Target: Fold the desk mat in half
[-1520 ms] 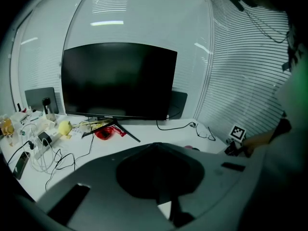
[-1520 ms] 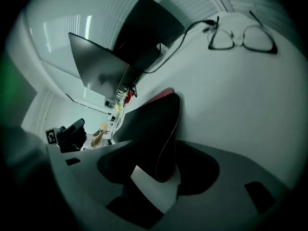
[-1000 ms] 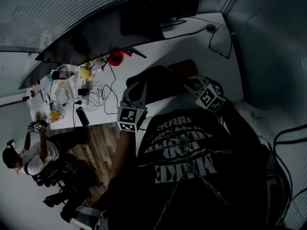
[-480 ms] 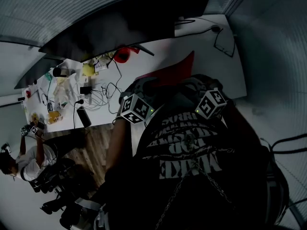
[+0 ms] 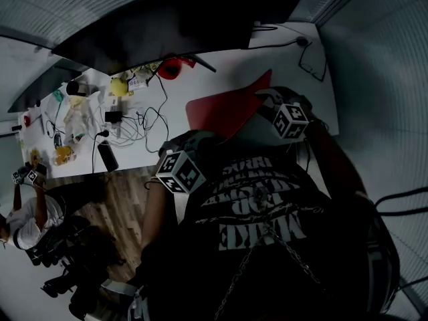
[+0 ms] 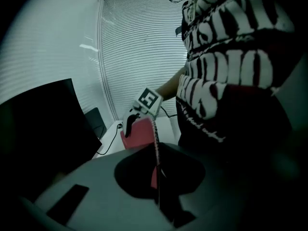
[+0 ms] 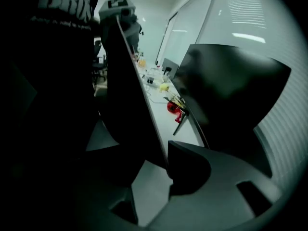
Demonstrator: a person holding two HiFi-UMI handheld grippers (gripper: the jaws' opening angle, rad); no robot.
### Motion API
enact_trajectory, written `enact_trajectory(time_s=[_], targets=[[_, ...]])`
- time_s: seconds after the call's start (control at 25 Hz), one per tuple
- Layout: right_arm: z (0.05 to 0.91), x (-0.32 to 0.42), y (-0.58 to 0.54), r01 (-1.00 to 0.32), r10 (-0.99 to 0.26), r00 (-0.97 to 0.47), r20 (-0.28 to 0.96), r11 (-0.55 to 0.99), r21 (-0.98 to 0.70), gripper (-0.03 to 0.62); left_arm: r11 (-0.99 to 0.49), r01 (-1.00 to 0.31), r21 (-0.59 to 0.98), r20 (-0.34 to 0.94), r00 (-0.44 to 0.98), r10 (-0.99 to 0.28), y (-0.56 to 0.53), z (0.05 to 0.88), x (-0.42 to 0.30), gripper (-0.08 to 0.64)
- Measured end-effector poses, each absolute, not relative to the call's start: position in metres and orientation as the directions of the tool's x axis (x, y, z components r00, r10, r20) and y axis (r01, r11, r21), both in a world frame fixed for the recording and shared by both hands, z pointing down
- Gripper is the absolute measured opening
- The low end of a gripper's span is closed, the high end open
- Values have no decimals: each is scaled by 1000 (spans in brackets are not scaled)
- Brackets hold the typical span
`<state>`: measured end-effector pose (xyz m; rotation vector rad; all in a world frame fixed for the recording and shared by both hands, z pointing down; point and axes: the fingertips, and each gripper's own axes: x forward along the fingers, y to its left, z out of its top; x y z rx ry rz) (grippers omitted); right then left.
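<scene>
Evidently limp, the thin red desk mat [image 5: 227,109] is judged best held at its edge: left gripper [image 6: 157,177] just clamped there, right gripper [image 7: 147,177] just parted around it.

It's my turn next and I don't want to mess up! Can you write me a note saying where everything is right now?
Left gripper: shut on the edge of the desk mat; its jaws have just been closing.
Right gripper: open; its jaws have just been opening, and the mat's edge runs between them unclamped.
Mat: lifted off the desk, red underside showing.
Done: one edge raised.
Left: probably regrip with the right gripper, carry the edge across, lay it flat.
</scene>
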<state>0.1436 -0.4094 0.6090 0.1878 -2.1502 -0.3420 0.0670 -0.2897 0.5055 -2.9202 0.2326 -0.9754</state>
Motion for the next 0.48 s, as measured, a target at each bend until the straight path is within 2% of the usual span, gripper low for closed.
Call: enact_trajectory(time_s=[0.12,0.16,0.2,0.36,0.48], targets=[[639,151,-446,39,-339,-450,826,917,397,138,-982,-168,-88,551,813,-188,-284,482,48,21],[645,155,-456,42,-358,-424,832,910,414,101,-974,-209,-89,535,815,-224,-287,476,37,21],[645,157,-461,32,-369,-419,830,907,419,29,-961,-260,-96,523,808,-271,-292,471,24,21],[602,159,-455,-121,-406,-501,765,908,402,18,-862,-469,-192,500,709,-497,-316,461,-34,21],[551,167,-455,-264,-500,-544,674,864,428,18,-806,-538,-248,444,677,-588,-329,443,-59,21]])
